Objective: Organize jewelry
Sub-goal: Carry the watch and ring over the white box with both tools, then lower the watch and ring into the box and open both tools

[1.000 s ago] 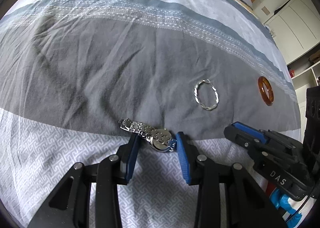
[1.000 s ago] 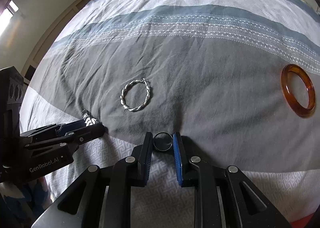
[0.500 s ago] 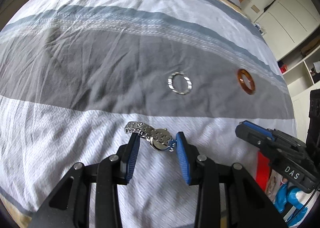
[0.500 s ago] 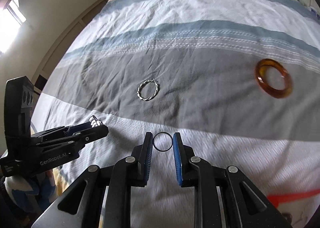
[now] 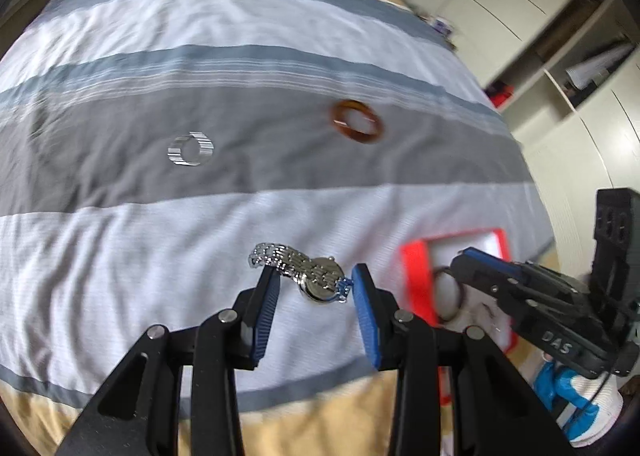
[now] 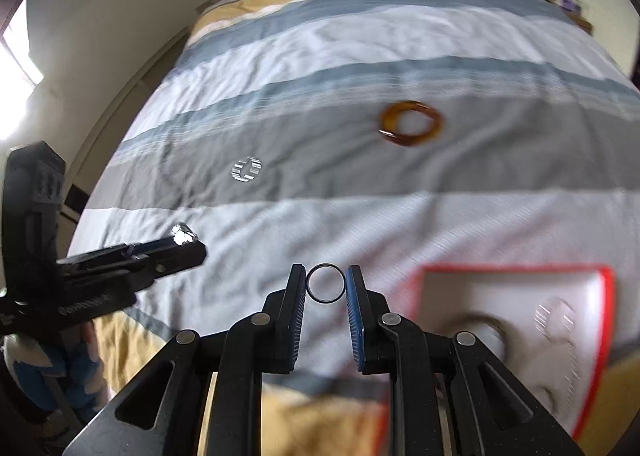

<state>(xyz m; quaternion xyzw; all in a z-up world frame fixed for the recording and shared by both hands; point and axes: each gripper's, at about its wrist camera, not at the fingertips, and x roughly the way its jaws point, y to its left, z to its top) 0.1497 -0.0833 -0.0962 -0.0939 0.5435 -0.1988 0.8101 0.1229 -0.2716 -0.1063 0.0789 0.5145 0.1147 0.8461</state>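
My left gripper (image 5: 314, 288) is shut on a silver wristwatch (image 5: 308, 272) and holds it above the bed. My right gripper (image 6: 326, 283) is shut on a thin dark ring (image 6: 326, 283), also lifted; it shows in the left wrist view (image 5: 472, 268) over a red-rimmed white tray (image 5: 416, 268). The tray (image 6: 520, 268) lies at the lower right in the right wrist view, with blurred items on it. A twisted silver bangle (image 5: 191, 149) (image 6: 246, 169) and an amber bangle (image 5: 357, 122) (image 6: 411, 123) lie on the grey stripe of the bedspread.
The bed has a striped grey, white and yellow cover (image 5: 160, 236). White cupboards and shelves (image 5: 560, 55) stand to the right. A wall and a window (image 6: 16, 55) are on the left. The left gripper (image 6: 176, 248) shows in the right wrist view.
Both grippers have pulled back and up from the grey stripe, still holding the watch and the ring. The view has swung right and the red-rimmed tray has come into sight.
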